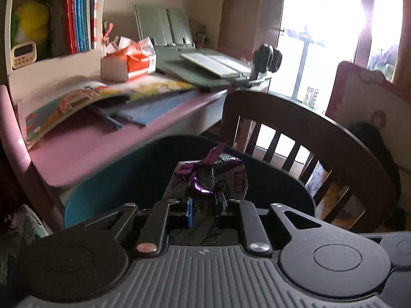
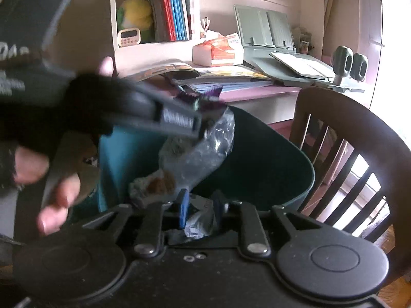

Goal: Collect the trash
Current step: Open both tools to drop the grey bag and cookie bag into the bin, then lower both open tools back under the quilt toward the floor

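The left gripper sits low in the centre of its own view, pinching a crumpled purple wrapper between its fingers, right over the mouth of a teal bin. In the right wrist view that same gripper comes in blurred from the left side of the frame, a gloved hand behind it, the purple wrapper at its tip above the bin. The right gripper at the lower centre has its jaws parted, with a clear crumpled plastic bag between them over the bin; the pads do not look pressed on it. A pink desk fills the left of the frame, a dark wooden chair the right
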Motion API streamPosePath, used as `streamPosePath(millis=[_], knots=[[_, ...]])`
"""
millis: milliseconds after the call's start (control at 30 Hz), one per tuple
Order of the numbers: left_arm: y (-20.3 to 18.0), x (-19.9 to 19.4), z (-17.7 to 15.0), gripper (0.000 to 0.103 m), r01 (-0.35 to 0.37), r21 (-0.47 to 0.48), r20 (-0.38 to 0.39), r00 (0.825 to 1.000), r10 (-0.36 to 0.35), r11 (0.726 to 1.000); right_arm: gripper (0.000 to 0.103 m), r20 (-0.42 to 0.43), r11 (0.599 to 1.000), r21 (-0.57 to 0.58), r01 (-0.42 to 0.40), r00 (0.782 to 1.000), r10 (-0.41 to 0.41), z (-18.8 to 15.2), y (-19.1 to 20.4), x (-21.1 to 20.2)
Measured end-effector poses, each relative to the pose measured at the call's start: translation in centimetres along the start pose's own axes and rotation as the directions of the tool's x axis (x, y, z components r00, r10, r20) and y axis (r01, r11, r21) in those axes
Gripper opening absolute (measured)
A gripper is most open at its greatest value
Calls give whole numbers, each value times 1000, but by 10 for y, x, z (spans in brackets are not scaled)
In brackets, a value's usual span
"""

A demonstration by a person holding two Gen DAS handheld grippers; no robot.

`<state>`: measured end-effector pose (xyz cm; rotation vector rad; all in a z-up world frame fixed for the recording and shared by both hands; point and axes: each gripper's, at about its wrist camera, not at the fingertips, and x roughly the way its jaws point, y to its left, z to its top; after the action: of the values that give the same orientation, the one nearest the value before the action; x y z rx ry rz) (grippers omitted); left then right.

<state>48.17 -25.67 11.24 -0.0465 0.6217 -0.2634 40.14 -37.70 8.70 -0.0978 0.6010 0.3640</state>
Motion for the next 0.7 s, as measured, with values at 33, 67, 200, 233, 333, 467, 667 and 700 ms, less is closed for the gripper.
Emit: streamPosePath(millis=[33, 67, 200, 233, 333, 467, 667, 700], knots=[[0, 1, -1, 17, 2, -2, -8, 1000, -2, 1000, 26, 2, 1000, -1, 0, 1000, 0, 0, 0, -1], [1, 1, -2, 23, 8, -6, -17, 1000, -9, 1000, 30, 2, 1000, 1, 1, 1000, -1, 0, 0, -2], [2, -7, -7, 60, 20, -8, -13, 1000, -20, 1000, 33, 4, 1000, -2, 10, 1000, -10, -2, 0, -5], [3, -11, -8, 64, 15, -4, -5, 1000, -15, 1000, 34, 7, 1000, -2, 13, 1000, -13, -2, 1, -8], [5, -23, -9, 65, 17, -3, 1, 1000, -17, 1000, 35, 11, 1000, 10, 12, 1000, -12, -2, 2, -14], [10, -50, -12, 75, 3, -8, 20, 1000, -3, 1000, 39, 13, 1000, 26, 4, 1000, -5, -2, 8, -29], [26, -101, -22, 77, 0, -28, 43, 999, 2, 1000, 51, 36, 999, 43, -30, 999, 29, -2, 26, -58], [29, -109, -24, 79, -2, -31, 45, 999, 4, 1000, 52, 39, 999, 42, -34, 999, 32, -2, 30, -63]])
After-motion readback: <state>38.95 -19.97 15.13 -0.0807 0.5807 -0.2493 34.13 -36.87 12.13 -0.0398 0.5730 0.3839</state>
